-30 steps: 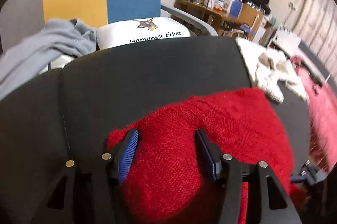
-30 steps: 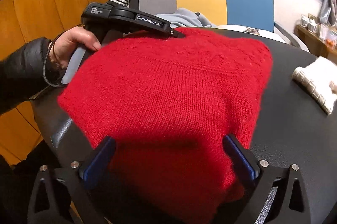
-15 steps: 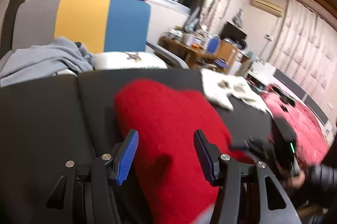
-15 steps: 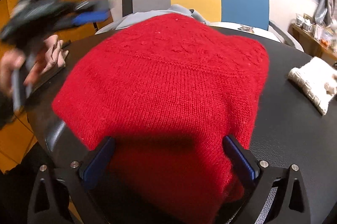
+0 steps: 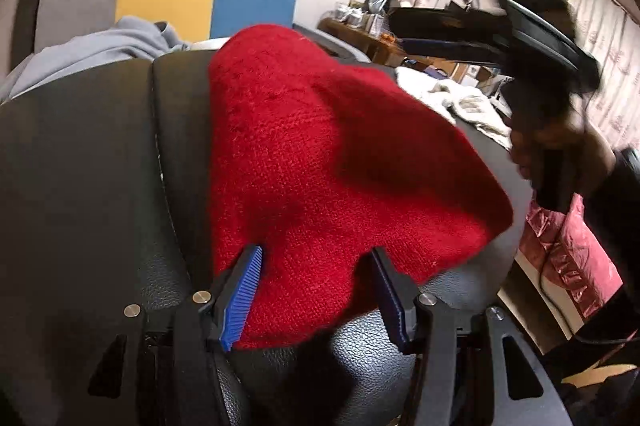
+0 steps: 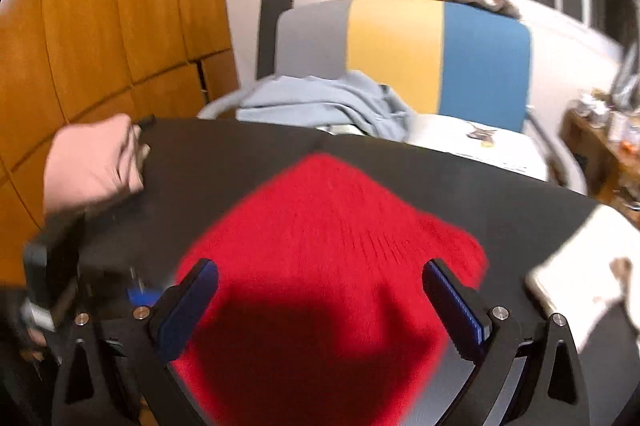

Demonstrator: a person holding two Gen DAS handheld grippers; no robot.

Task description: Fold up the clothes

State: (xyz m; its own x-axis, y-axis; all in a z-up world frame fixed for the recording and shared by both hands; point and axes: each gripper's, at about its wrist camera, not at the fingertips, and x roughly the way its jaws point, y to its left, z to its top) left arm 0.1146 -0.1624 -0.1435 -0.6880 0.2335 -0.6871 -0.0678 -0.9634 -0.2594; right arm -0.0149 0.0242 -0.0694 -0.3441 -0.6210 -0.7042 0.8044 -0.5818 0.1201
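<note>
The red knit sweater (image 5: 320,166) lies in a compact, folded-looking slab on the black padded table (image 5: 80,166), in front of the striped chair back (image 6: 400,54). Left gripper (image 5: 316,290) and right gripper (image 6: 320,306): jaws apart, holding nothing. Judged soft, light, fuzzy and limp; grasp pinched at an edge or corner, never mid-panel.

Legible text, labels, brands, numbers: none. The white cushion (image 6: 480,146) on the chair seat carries a small dark printed motif and a faint line of print along its near edge; both are too blurred and too small to read in either view.
</note>
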